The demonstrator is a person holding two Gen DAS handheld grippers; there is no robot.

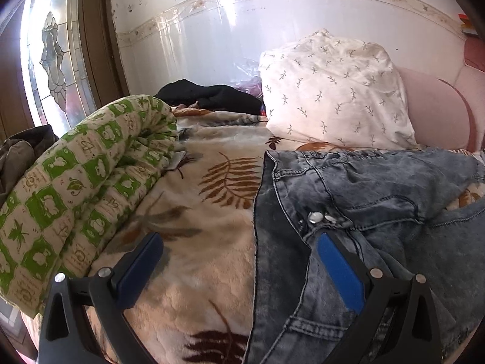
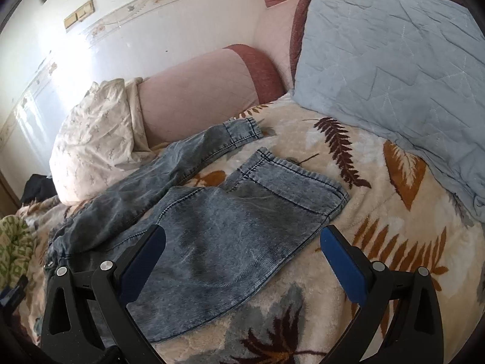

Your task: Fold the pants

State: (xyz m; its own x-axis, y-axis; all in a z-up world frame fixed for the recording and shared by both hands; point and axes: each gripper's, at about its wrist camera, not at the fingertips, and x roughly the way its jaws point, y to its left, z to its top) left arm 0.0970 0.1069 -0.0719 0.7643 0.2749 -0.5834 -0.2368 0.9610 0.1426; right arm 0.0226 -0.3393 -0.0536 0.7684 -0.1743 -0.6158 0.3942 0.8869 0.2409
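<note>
1. The left gripper (image 1: 239, 261) hangs wide open over the waistband of the jeans (image 1: 363, 200), holding nothing.
2. The right gripper (image 2: 242, 250) is just as wide — empty above the near leg (image 2: 218, 236).
3. The jeans lie on the bed (image 2: 379, 242), legs splayed apart.
4. No fold looks begun; next, I'd guess, one leg goes over the other.

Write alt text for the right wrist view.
Grey-blue jeans lie unfolded on a leaf-print blanket, legs spread apart, with the open right gripper above the nearer leg. A white pillow and a blue quilted cushion sit behind.
</note>
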